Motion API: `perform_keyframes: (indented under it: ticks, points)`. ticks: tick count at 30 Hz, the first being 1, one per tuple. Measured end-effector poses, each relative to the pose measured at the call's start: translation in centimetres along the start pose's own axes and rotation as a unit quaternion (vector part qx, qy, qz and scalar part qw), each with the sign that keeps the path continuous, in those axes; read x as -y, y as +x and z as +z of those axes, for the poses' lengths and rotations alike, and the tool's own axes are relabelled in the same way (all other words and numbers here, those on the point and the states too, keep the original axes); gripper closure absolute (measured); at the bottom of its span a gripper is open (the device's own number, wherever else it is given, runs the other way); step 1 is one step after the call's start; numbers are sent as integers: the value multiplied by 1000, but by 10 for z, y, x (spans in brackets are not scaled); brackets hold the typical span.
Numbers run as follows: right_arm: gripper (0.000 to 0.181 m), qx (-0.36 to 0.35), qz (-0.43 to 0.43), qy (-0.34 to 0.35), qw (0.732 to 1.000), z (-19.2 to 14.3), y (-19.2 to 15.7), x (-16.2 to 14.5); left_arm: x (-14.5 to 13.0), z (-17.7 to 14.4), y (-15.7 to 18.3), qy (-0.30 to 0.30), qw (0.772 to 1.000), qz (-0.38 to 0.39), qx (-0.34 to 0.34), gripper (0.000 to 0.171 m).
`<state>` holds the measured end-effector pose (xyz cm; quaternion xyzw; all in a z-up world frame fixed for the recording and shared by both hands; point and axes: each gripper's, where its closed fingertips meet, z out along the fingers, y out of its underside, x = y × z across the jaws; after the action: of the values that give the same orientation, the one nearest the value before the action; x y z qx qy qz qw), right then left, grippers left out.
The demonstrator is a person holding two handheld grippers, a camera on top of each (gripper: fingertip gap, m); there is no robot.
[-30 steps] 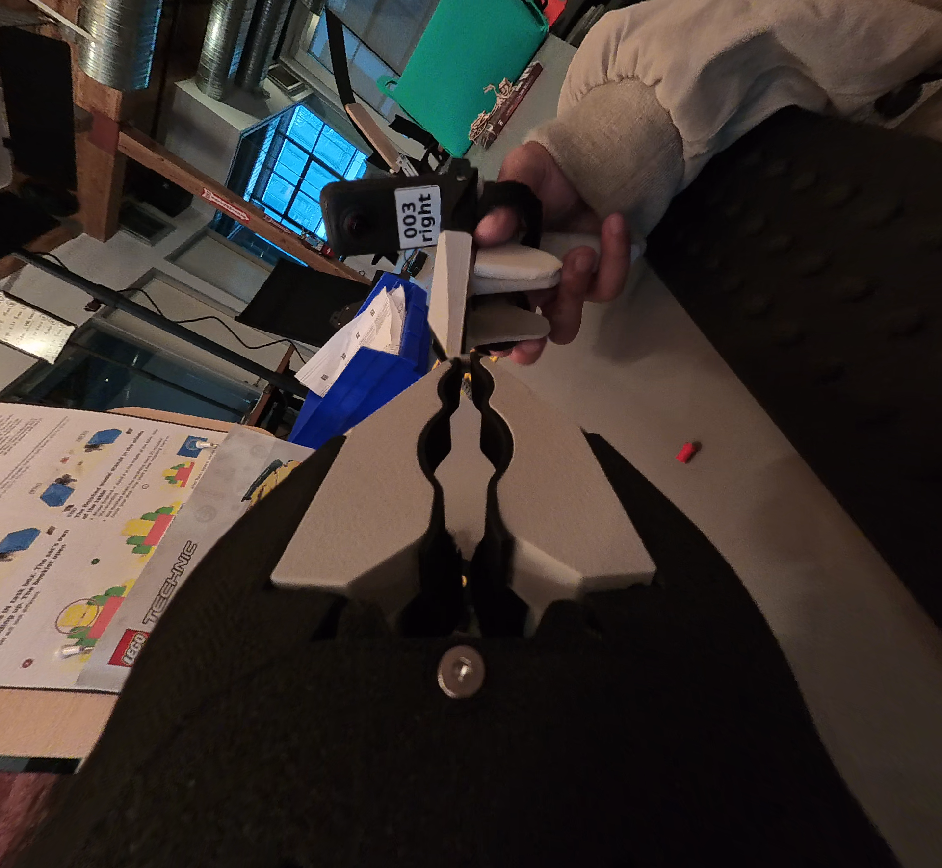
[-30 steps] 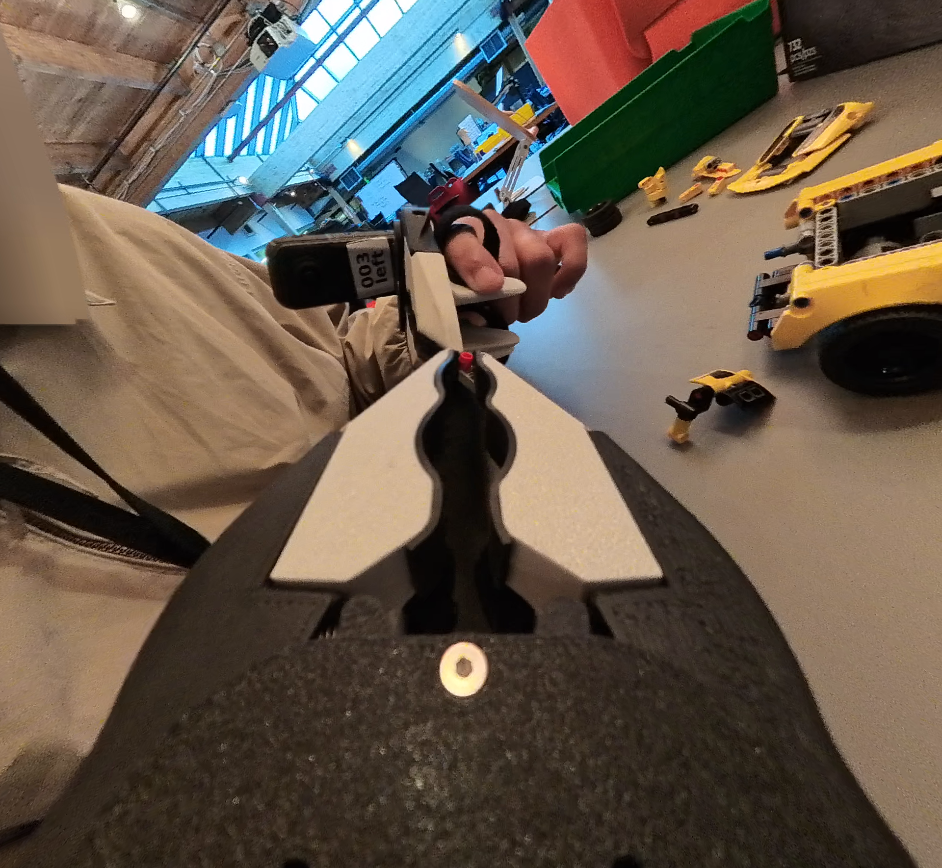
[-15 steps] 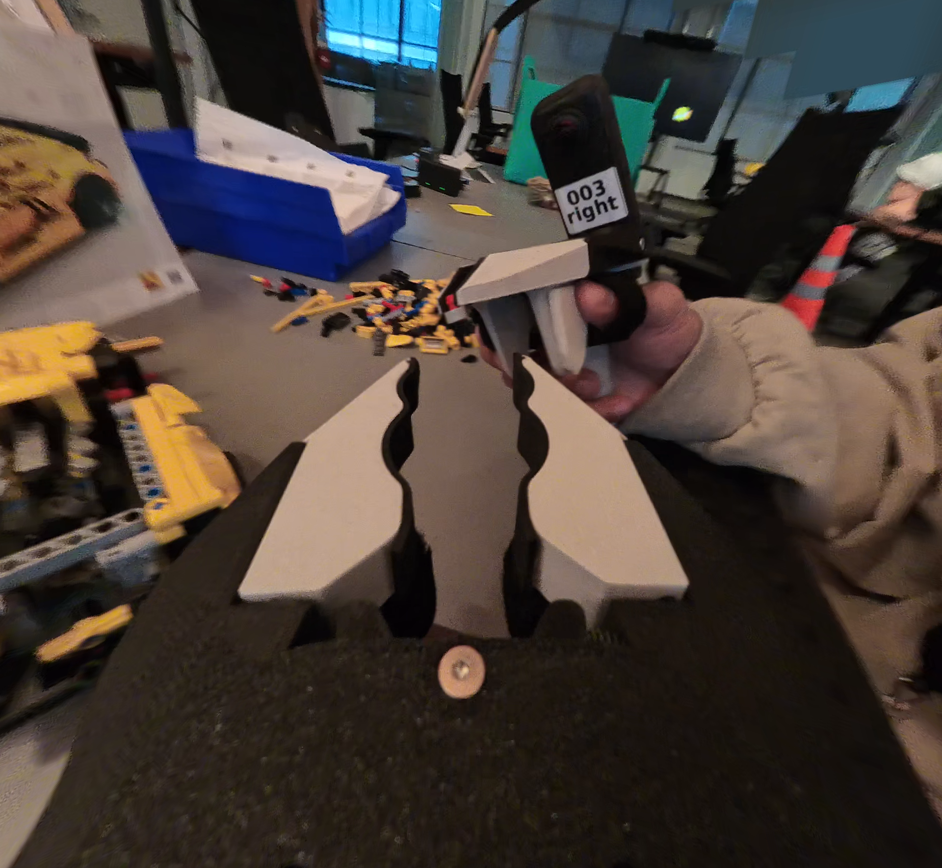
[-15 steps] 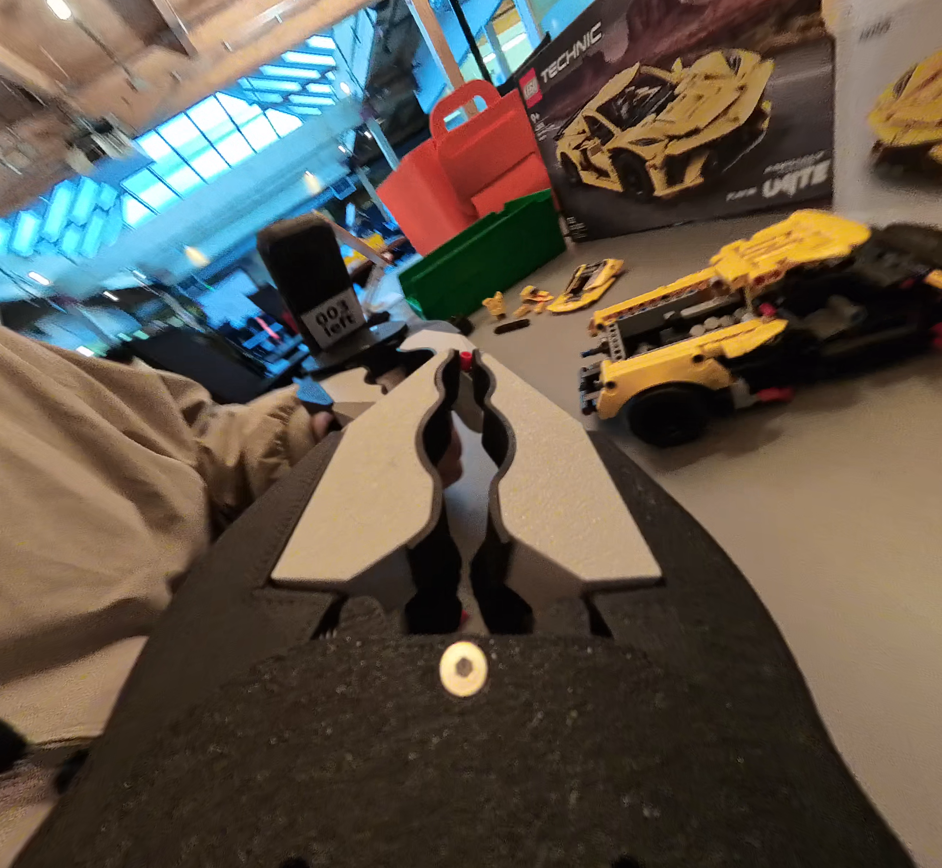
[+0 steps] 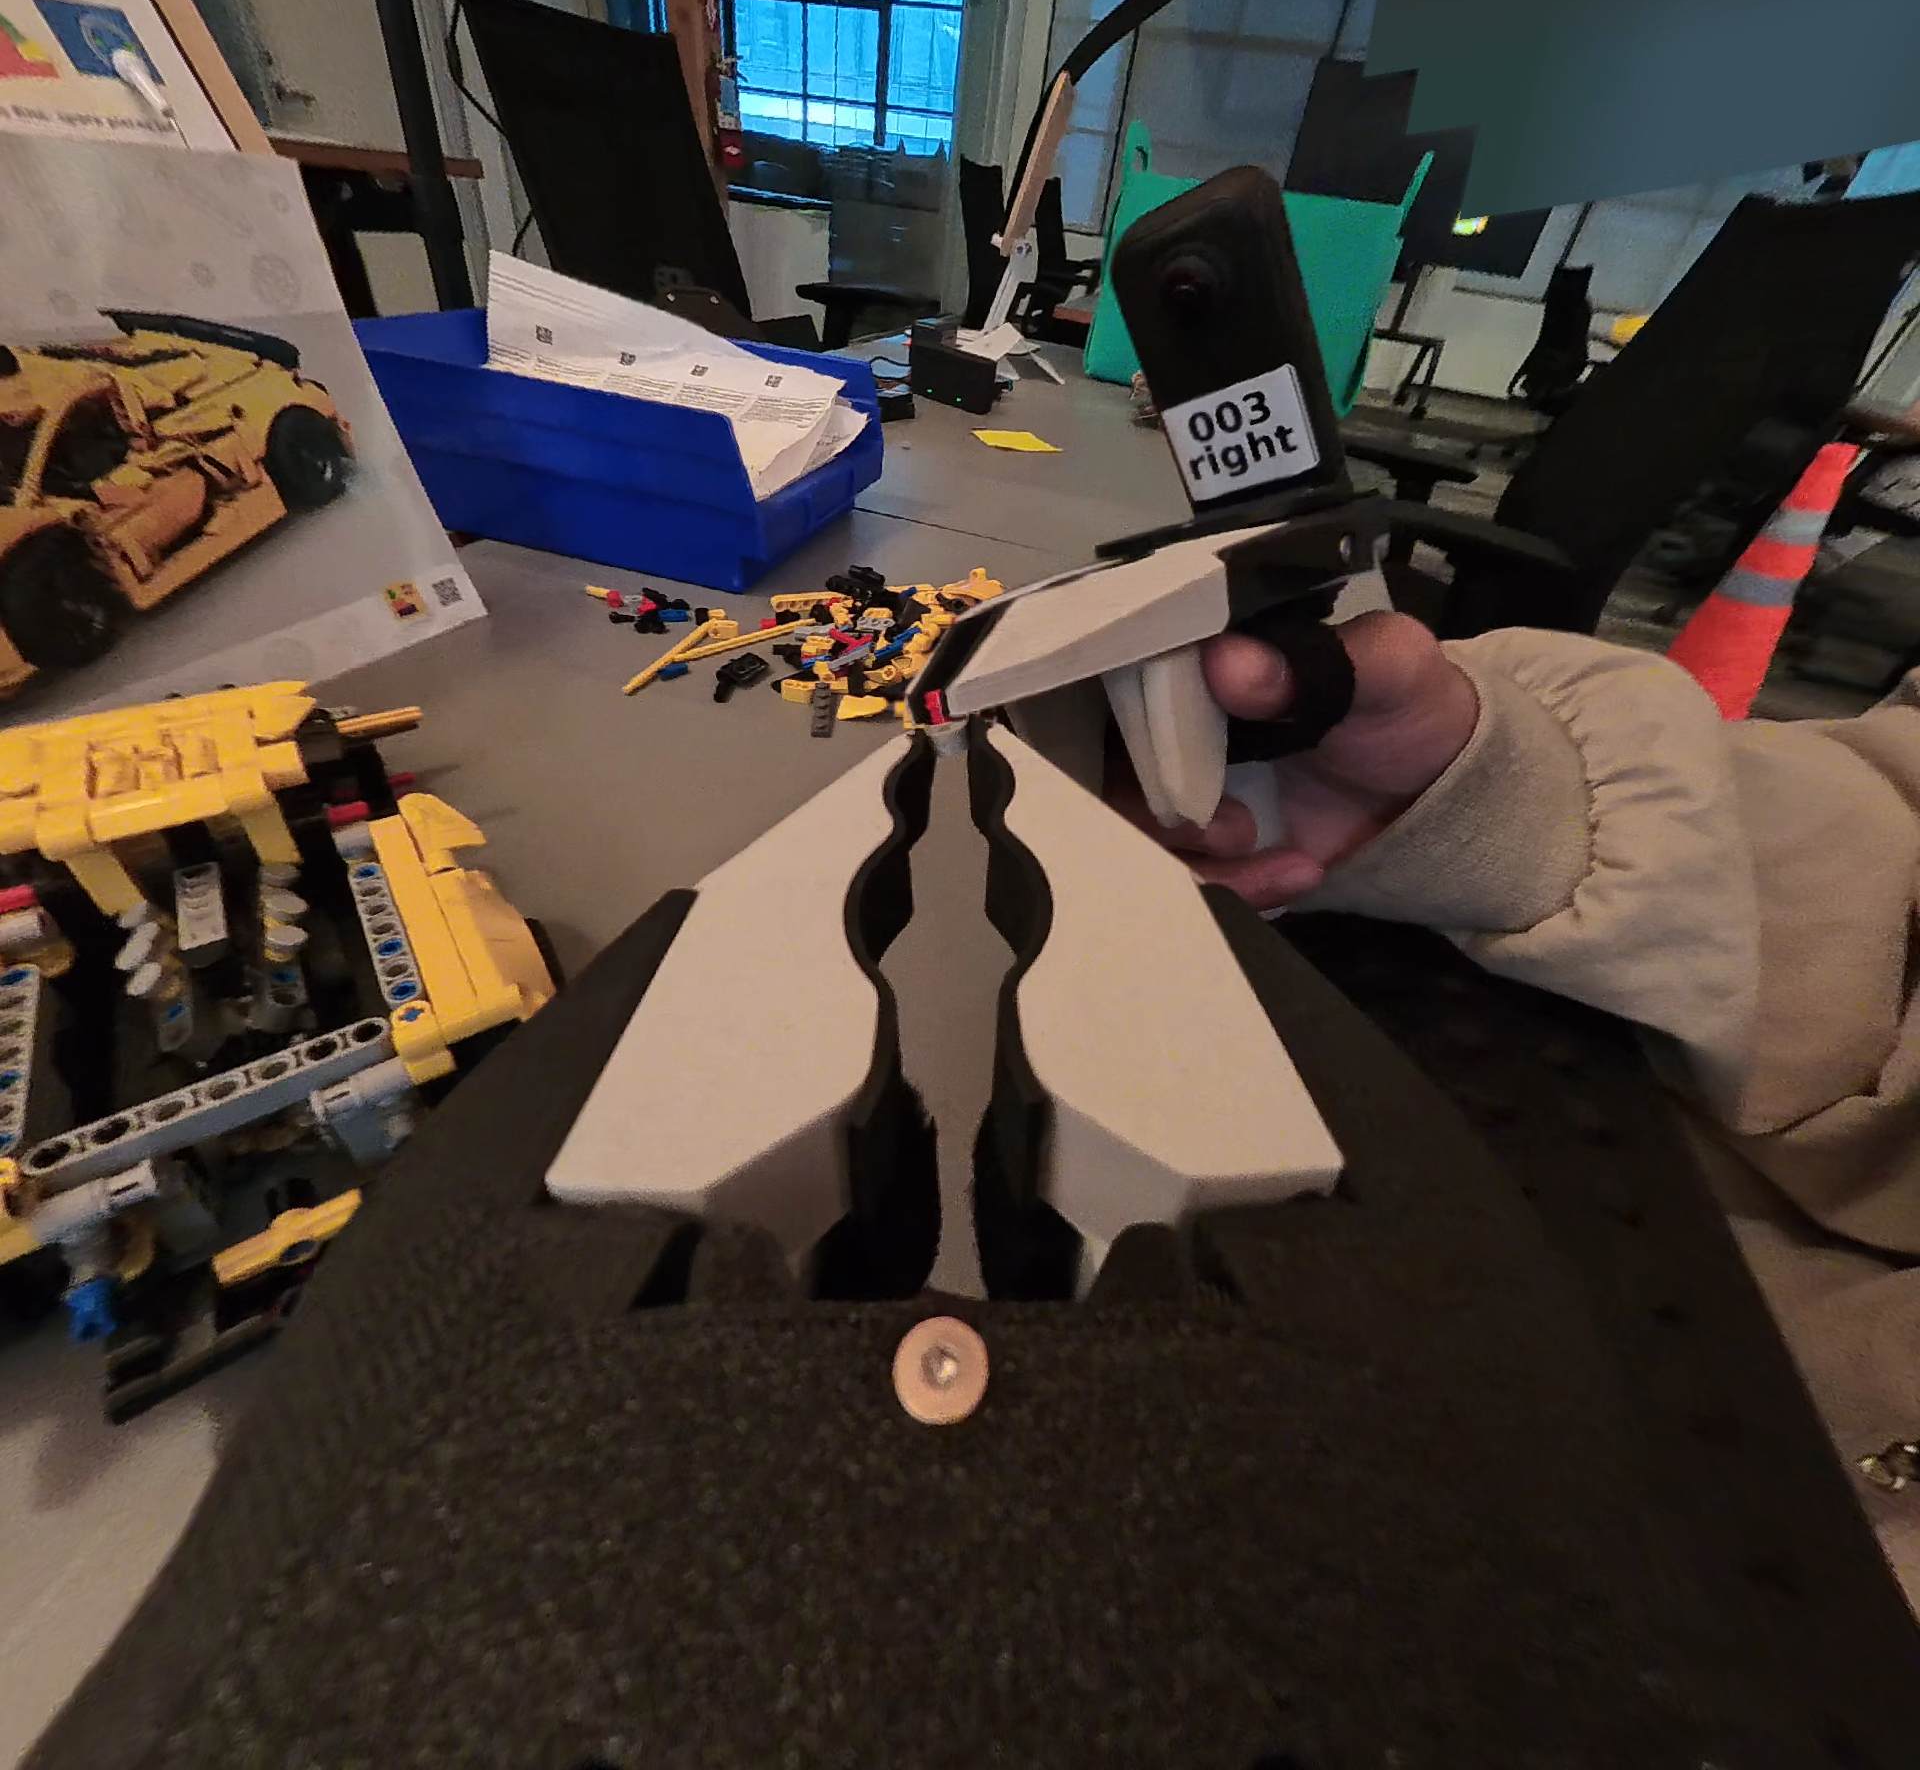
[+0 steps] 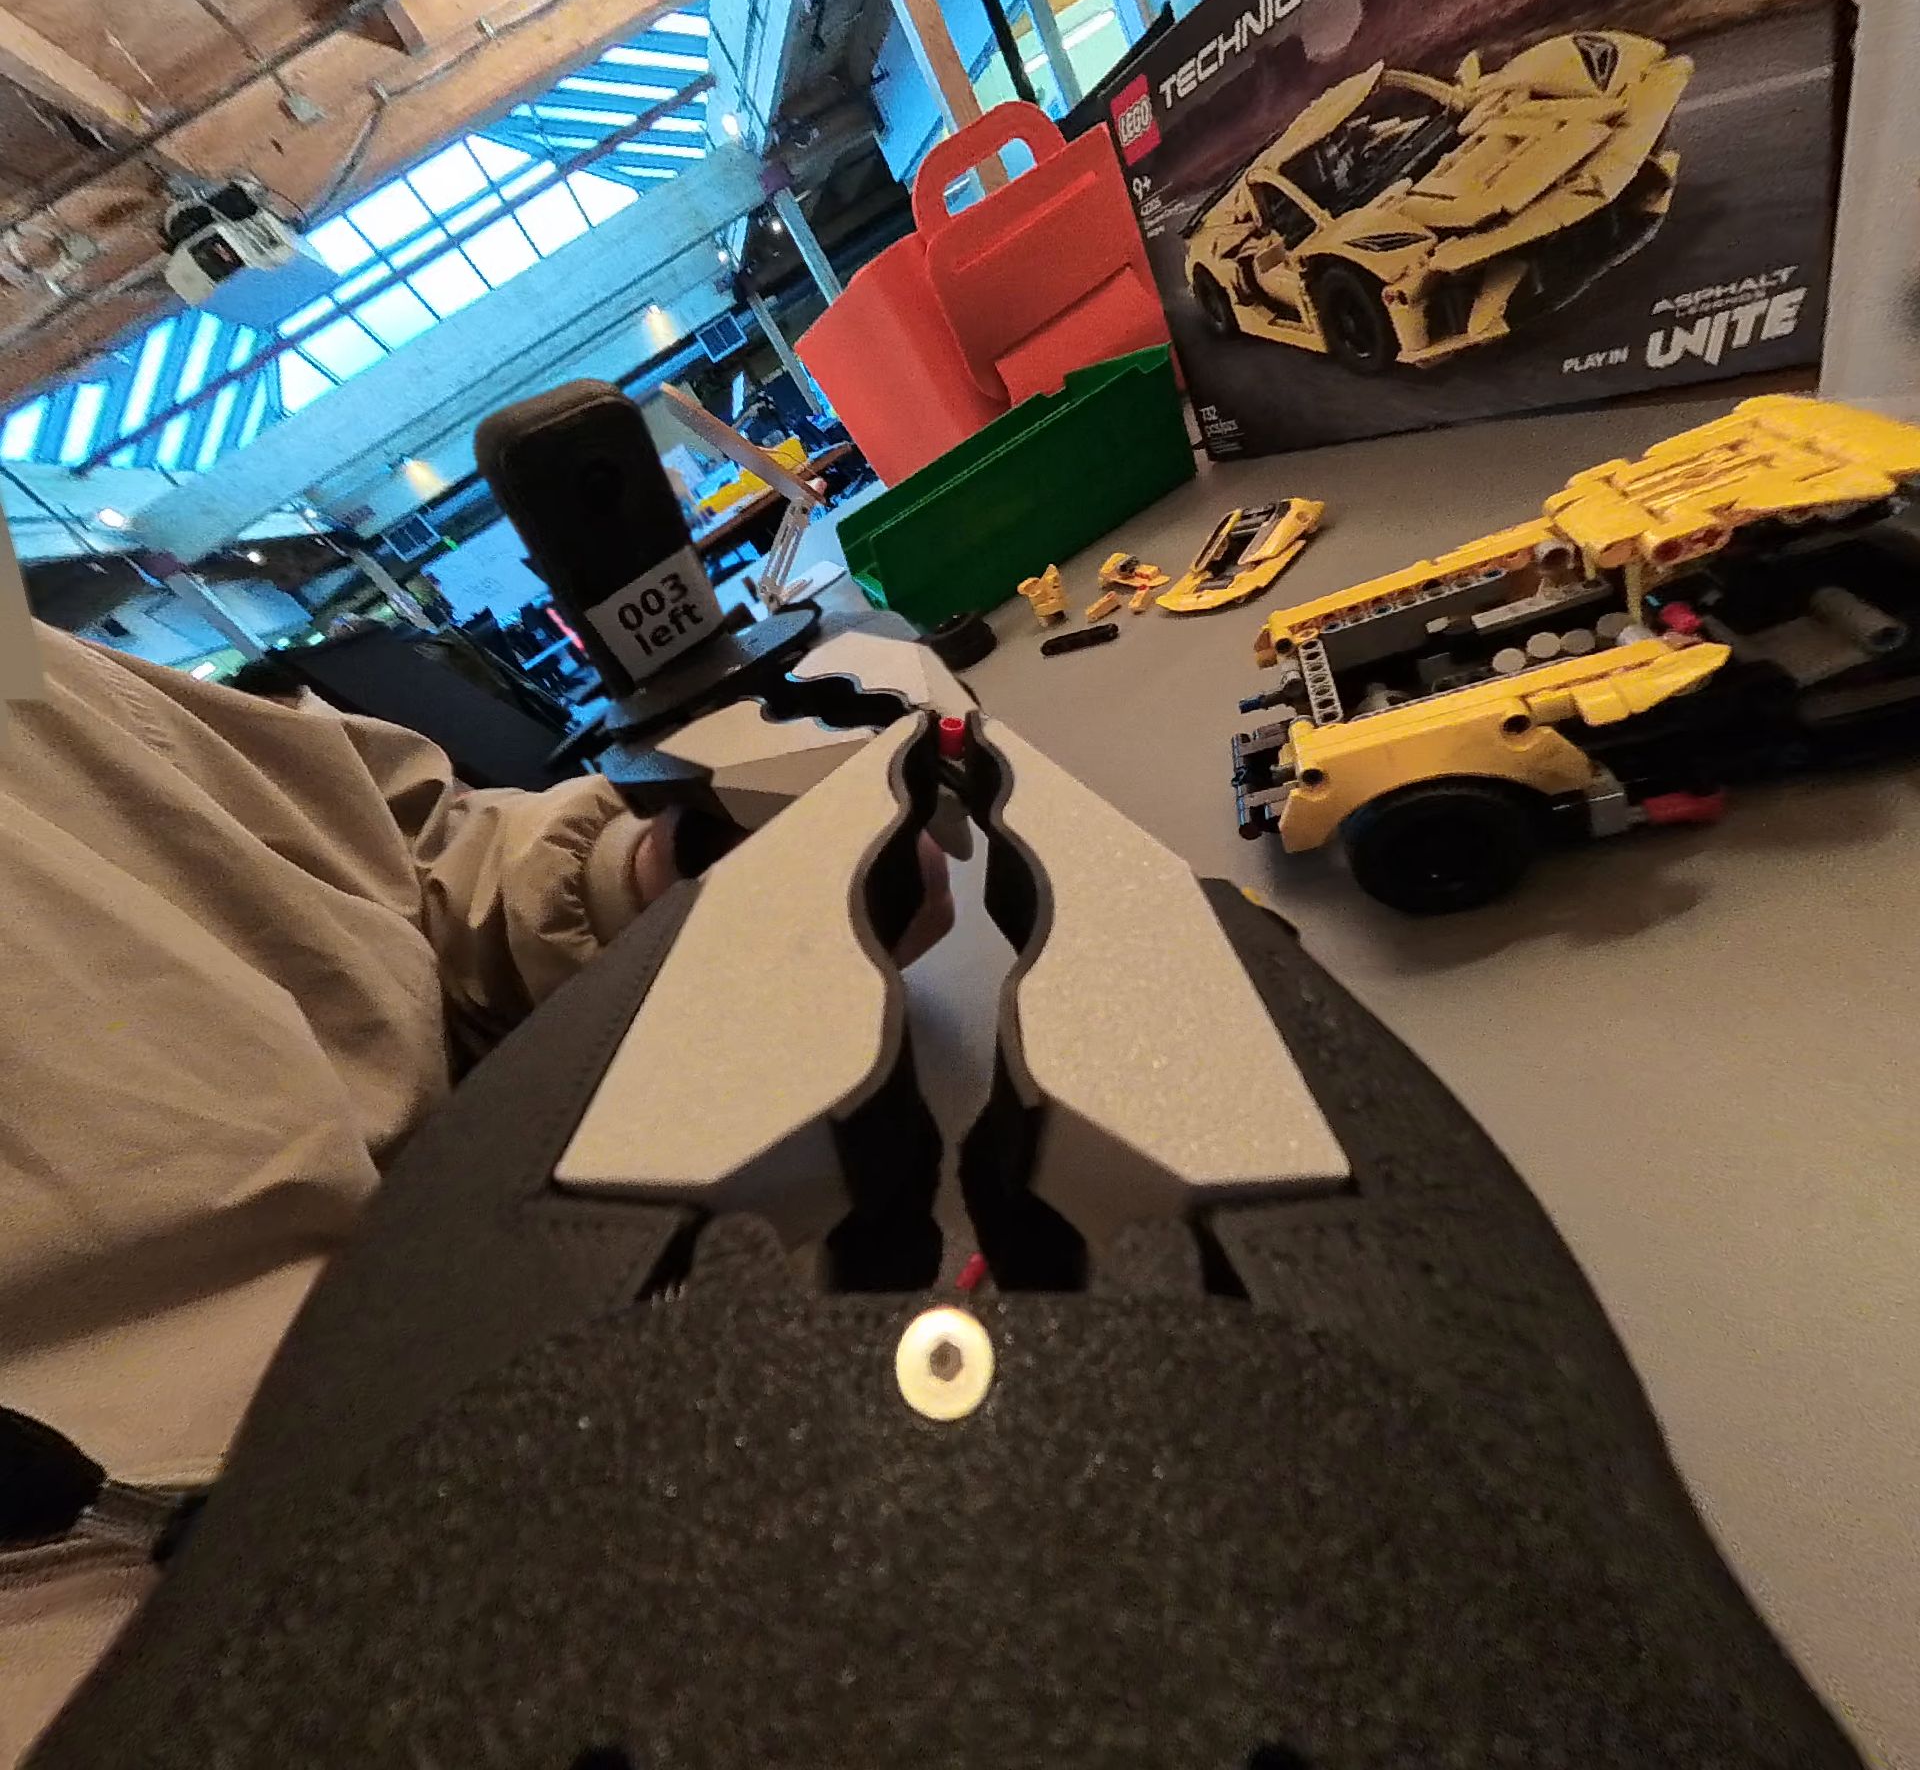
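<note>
My right gripper (image 6: 948, 741) is shut on a small red pin (image 6: 948, 733), held above the grey table (image 6: 1558, 1097). It also shows in the left wrist view (image 5: 932, 710), held by a hand in a beige sleeve, with the red pin (image 5: 932, 707) at its tips. My left gripper (image 5: 943, 746) meets it tip to tip. Its jaws are closed to a narrow gap around the pin's pale end. In the right wrist view the left gripper's fingers (image 6: 862, 681) lie just behind the pin.
A partly built yellow brick car (image 6: 1507, 712) (image 5: 208, 889) stands on the table. Nearby are a pile of loose parts (image 5: 831, 640), a blue bin (image 5: 623, 484) with papers, a green bin (image 6: 1018, 494), a red bag (image 6: 987, 286), the set's box (image 6: 1455, 162) and yellow panels (image 6: 1236, 546). The tips of both grippers are at nearly the same place.
Both grippers turned upright and came level over the table. My left gripper opened, then closed to a narrow gap at the right gripper's tips. The right gripper kept the red pin.
</note>
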<state>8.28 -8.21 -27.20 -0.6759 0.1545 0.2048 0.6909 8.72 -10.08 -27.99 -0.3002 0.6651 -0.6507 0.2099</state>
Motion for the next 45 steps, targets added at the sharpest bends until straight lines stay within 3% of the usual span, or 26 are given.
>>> perform_keyframes:
  ticks: [5, 6, 7, 10, 15, 17, 20, 22, 25, 31, 36, 39, 41, 45]
  points:
    - [179, 13, 123, 43, 991, -2, 10, 2, -10, 4, -5, -22, 999, -30, 4, 168]
    - [179, 37, 152, 123, 980, -15, 11, 27, -22, 6, -7, -51, 998, -39, 5, 171]
    - [180, 34, 176, 154, 972, -27, 22, 36, -34, 7, -7, -70, 996, -55, -1, 171]
    - [179, 36, 197, 147, 969, -32, 29, 31, -27, 6, -6, -47, 994, -94, -21, 171]
    - [178, -33, 95, 89, 991, -16, 25, 18, -18, 9, -12, -22, 997, -74, 3, 170]
    - [178, -23, 81, 91, 992, -9, 16, 18, -13, 9, -18, -17, 998, -48, 30, 155]
    - [179, 16, 181, 117, 976, -2, 17, 17, -11, 12, -15, -27, 998, 8, 60, 140]
    - [179, 11, 207, 108, 972, 2, 24, 10, -1, 11, -13, -5, 997, 17, 74, 147]
    - [179, 6, 186, 103, 977, 5, 20, 10, 3, 10, -19, 13, 997, -41, 69, 155]
    - [178, 28, 222, 113, 968, 6, 19, 10, 2, 11, -19, 20, 994, -104, 40, 160]
    - [179, 85, 304, 150, 937, 4, 19, 11, 0, 8, -18, 21, 983, -184, -8, 165]
    - [179, 139, 328, 175, 918, -1, 13, 17, 11, 4, -9, 57, 960, -264, -78, 166]
    - [179, 112, 283, 174, 937, -1, 11, 20, 17, 2, -7, 83, 930, -335, -124, 166]
    - [179, 66, 182, 128, 973, 2, 4, 18, 20, -4, -2, 91, 915, -356, -166, 167]
